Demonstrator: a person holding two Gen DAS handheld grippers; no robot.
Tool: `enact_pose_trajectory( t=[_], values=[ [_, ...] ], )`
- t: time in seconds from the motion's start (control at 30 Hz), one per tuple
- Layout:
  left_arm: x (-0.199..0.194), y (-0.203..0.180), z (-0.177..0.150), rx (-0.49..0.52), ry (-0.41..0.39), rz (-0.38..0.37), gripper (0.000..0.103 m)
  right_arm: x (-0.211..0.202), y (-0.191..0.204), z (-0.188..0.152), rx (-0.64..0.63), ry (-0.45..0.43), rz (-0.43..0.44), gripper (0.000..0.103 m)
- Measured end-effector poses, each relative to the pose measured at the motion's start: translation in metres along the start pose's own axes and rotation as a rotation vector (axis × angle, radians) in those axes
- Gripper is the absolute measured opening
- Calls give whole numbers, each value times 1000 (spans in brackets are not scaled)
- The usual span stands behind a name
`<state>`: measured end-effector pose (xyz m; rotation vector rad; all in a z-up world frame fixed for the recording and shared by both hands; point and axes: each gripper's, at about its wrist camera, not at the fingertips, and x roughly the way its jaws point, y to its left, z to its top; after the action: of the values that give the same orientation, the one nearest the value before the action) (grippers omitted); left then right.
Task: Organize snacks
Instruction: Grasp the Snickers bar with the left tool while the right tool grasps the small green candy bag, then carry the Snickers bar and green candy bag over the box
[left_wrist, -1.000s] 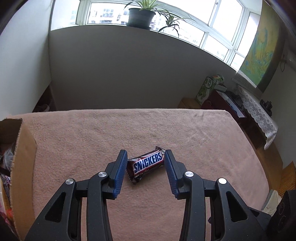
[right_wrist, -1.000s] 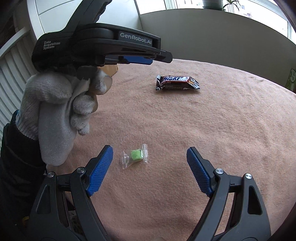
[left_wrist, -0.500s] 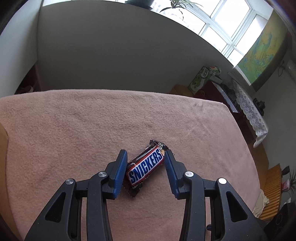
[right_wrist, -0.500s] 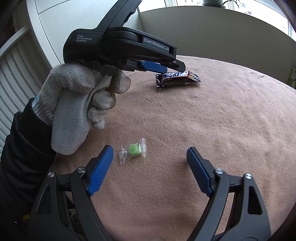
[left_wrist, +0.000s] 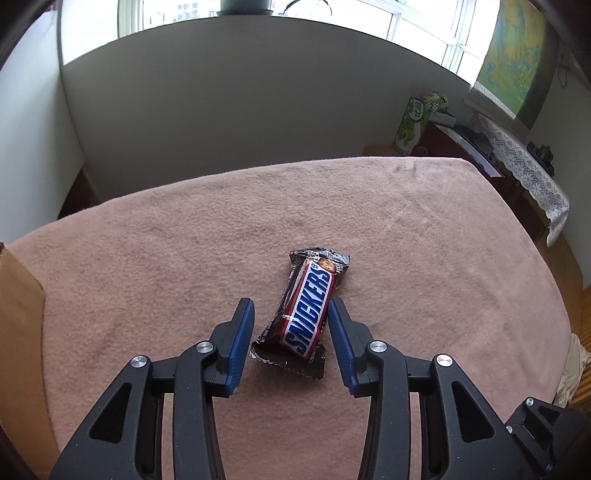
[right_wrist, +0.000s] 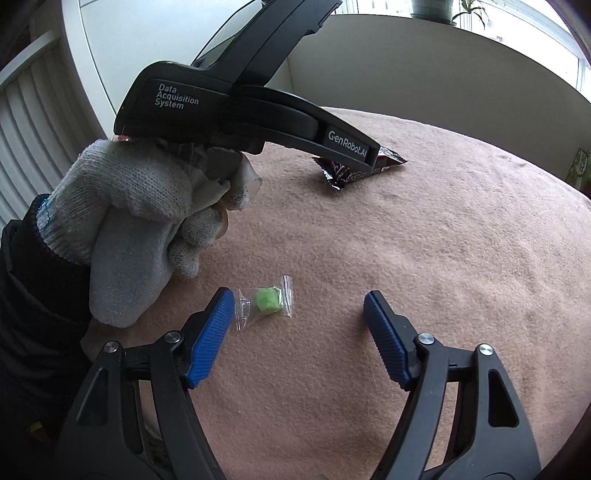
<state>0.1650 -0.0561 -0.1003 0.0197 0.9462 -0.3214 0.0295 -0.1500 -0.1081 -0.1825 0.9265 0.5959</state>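
Note:
A Snickers bar (left_wrist: 308, 312) lies on the pink table cloth (left_wrist: 184, 240), its near half between the two blue pads of my left gripper (left_wrist: 290, 325). The pads stand a little apart from the wrapper, so that gripper is open. In the right wrist view the bar (right_wrist: 354, 168) shows partly behind the left gripper's black body (right_wrist: 236, 110), held by a gloved hand (right_wrist: 147, 206). My right gripper (right_wrist: 297, 314) is wide open and low over the cloth. A small green candy in clear wrap (right_wrist: 266, 301) lies just inside its left pad.
A brown cardboard box edge (left_wrist: 18, 302) sits at the table's left side. A grey wall (left_wrist: 240, 110) rises behind the table. A side cabinet with a lace cloth (left_wrist: 517, 162) and a green carton (left_wrist: 412, 123) stands at the far right.
The left gripper has turned and pushed forward, so the Snickers bar now lies nearly lengthwise between its pads. The right gripper has edged closer to the green candy.

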Motion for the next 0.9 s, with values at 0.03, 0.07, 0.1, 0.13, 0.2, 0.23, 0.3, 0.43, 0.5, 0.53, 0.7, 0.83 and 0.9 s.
enact_pose_trajectory(
  t=[0.03, 0.07, 0.1, 0.13, 0.2, 0.23, 0.3, 0.43, 0.5, 0.53, 0.7, 0.83, 0.9],
  values=[
    [1, 0, 0, -1, -1, 1, 42, 1, 4, 0, -13, 3, -10, 70],
    [1, 1, -1, -1, -2, 0, 42, 2, 7, -1, -26, 3, -20, 69],
    [1, 0, -1, 0, -4, -1, 42, 3, 10, 0, -36, 4, -28, 69],
    [2, 0, -1, 2, -5, 0, 42, 4, 13, 1, -43, 4, -32, 69],
    [2, -1, 0, 6, -5, -7, 40, 5, 18, 2, -48, 4, -28, 63],
    [2, -1, 0, 4, -7, -11, 39, 6, 20, 3, -51, 7, -25, 61],
    [1, 2, 0, -7, -11, -18, 34, 10, 24, 4, -63, 15, -37, 56],
    [-1, 3, 0, -11, -17, -17, 31, 8, 37, -3, -84, 10, -63, 44],
    [-2, 2, -1, -6, -20, -11, 28, 7, 39, -4, -81, 8, -67, 32],
    [-2, 2, -2, -3, -21, -6, 28, 7, 40, -4, -79, 8, -65, 31],
    [-6, 3, -5, -6, -25, 5, 27, 9, 29, -3, -33, 5, -25, 22],
    [-8, 5, -7, -19, -30, 18, 27, 8, 25, -3, -3, 4, -7, 21],
    [-9, 5, -8, -20, -33, 21, 27, 6, 23, -4, -3, -2, -10, 21]
  ],
)
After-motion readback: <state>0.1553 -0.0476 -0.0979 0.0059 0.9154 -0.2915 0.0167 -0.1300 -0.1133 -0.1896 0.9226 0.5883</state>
